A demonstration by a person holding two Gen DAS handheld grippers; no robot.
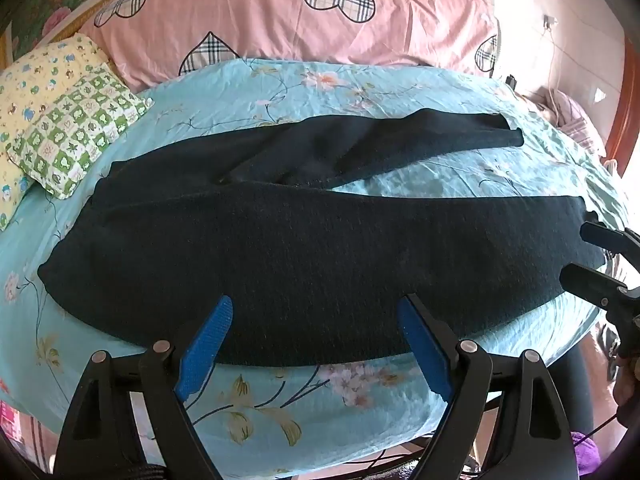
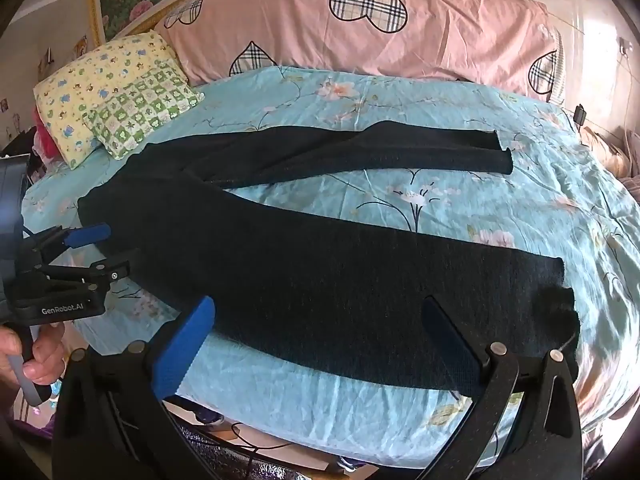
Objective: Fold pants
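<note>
Bed with a light-blue floral sheet (image 1: 360,92) fills both views, running ahead of both claws and under them. Pink heart-print duvet (image 1: 280,20) is bunched along the far edge, well beyond the fingertips. Dark knit pants (image 1: 300,248) lie flat across the sheet, legs split in a V: near leg directly ahead of both claws, far leg (image 2: 380,148) angled away behind it, bare sheet between the two. Waist end sits to the left of the left claw, cuffs off to the right. Two small pillows stacked at far left: yellow print pillow (image 2: 92,80) underneath, green checked pillow (image 2: 144,108) on top, its corner close to the waistband but apart from it as far as I can tell. Left gripper (image 1: 316,320) is spread wide, blue pads over the near edge of the near leg, nothing pinched. Right gripper (image 2: 320,320) is also spread wide, over the near leg close to its cuff, right pad just beside the frayed hem. Nothing lies between either claw and the fabric.
</note>
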